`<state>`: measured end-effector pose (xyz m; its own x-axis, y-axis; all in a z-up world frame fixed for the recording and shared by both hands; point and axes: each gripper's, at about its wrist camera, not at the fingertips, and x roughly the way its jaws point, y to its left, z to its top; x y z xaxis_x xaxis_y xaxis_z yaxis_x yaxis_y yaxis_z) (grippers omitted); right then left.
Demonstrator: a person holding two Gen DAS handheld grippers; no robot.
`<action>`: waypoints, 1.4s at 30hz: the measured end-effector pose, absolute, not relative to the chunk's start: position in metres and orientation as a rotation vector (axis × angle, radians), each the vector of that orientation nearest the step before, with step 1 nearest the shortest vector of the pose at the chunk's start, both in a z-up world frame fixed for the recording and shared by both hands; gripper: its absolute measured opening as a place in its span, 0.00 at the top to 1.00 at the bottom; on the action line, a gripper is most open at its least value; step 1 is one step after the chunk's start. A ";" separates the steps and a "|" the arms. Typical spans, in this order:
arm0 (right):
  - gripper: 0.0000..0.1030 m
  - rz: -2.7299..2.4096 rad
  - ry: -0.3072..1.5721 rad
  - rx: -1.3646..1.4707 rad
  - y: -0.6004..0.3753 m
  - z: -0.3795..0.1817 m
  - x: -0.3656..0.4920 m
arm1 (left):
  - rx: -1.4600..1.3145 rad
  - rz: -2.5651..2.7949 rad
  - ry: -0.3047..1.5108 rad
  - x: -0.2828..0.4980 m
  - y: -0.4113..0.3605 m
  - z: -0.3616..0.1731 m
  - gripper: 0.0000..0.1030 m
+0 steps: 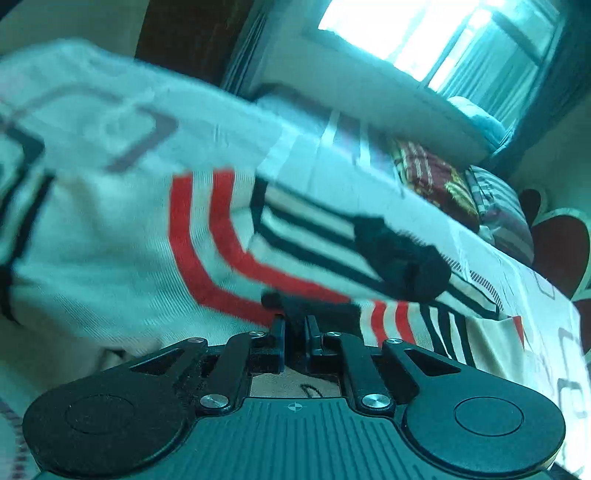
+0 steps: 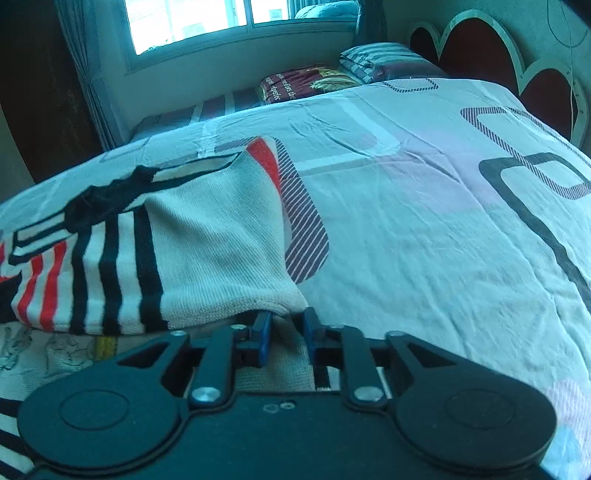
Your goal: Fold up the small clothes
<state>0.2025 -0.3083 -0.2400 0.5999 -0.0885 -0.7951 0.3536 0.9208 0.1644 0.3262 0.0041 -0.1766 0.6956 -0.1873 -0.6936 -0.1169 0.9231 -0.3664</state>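
A small cream knit sweater (image 1: 110,251) with red and black stripes and a black collar (image 1: 402,258) lies on the bed. My left gripper (image 1: 295,325) is shut on a dark edge of the sweater, and the cloth is lifted and blurred in front of it. In the right wrist view the sweater (image 2: 207,236) spreads to the left, its collar (image 2: 107,199) at the far left. My right gripper (image 2: 286,321) is shut on the sweater's cream ribbed hem, low over the bed.
A patterned bedsheet (image 2: 424,221) covers the bed. Pillows (image 2: 384,62) and a dark red cushion (image 2: 306,85) lie at the far end by a heart-shaped headboard (image 2: 480,48). A window (image 2: 192,22) and curtains stand beyond the bed.
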 end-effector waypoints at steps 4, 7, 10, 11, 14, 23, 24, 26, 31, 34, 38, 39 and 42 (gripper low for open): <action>0.67 -0.282 0.821 0.355 -0.318 -0.221 0.189 | -0.370 -0.071 0.762 0.327 0.002 -0.159 0.92; 0.67 -0.292 0.798 0.355 -0.326 -0.217 0.207 | -0.383 -0.094 0.758 0.337 -0.010 -0.158 0.92; 0.68 -0.272 0.807 0.363 -0.327 -0.224 0.233 | -0.373 -0.123 0.805 0.352 -0.028 -0.172 0.92; 0.69 -0.259 0.804 0.360 -0.325 -0.226 0.242 | -0.366 -0.126 0.828 0.357 -0.033 -0.178 0.92; 0.69 -0.222 0.799 0.266 -0.311 -0.233 0.270 | -0.333 -0.107 0.882 0.365 -0.042 -0.199 0.92; 0.72 -0.232 0.838 0.195 -0.314 -0.264 0.333 | -0.317 -0.117 0.857 0.361 -0.034 -0.205 0.93; 0.72 -0.240 0.811 0.189 -0.316 -0.259 0.336 | -0.323 -0.100 0.855 0.361 -0.035 -0.202 0.93; 0.72 -0.220 0.801 0.173 -0.314 -0.257 0.343 | -0.297 -0.087 0.822 0.362 -0.040 -0.197 0.92; 0.73 -0.208 0.822 0.148 -0.313 -0.274 0.354 | -0.258 -0.086 0.823 0.378 -0.045 -0.208 0.92; 0.73 -0.216 0.849 0.198 -0.318 -0.266 0.353 | -0.285 -0.080 0.852 0.378 -0.041 -0.203 0.92; 0.69 -0.131 0.801 0.208 -0.301 -0.242 0.316 | -0.281 -0.062 0.844 0.357 -0.036 -0.195 0.92; 0.69 -0.117 0.810 0.195 -0.294 -0.241 0.306 | -0.275 -0.065 0.846 0.352 -0.036 -0.198 0.92; 0.69 -0.098 0.842 0.178 -0.282 -0.247 0.278 | -0.235 -0.075 0.821 0.345 -0.035 -0.205 0.92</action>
<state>0.2780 -0.2816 -0.2470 0.6626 -0.0159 -0.7488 0.1568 0.9806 0.1180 0.3449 -0.0351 -0.2052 0.6807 -0.1565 -0.7156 -0.0245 0.9715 -0.2358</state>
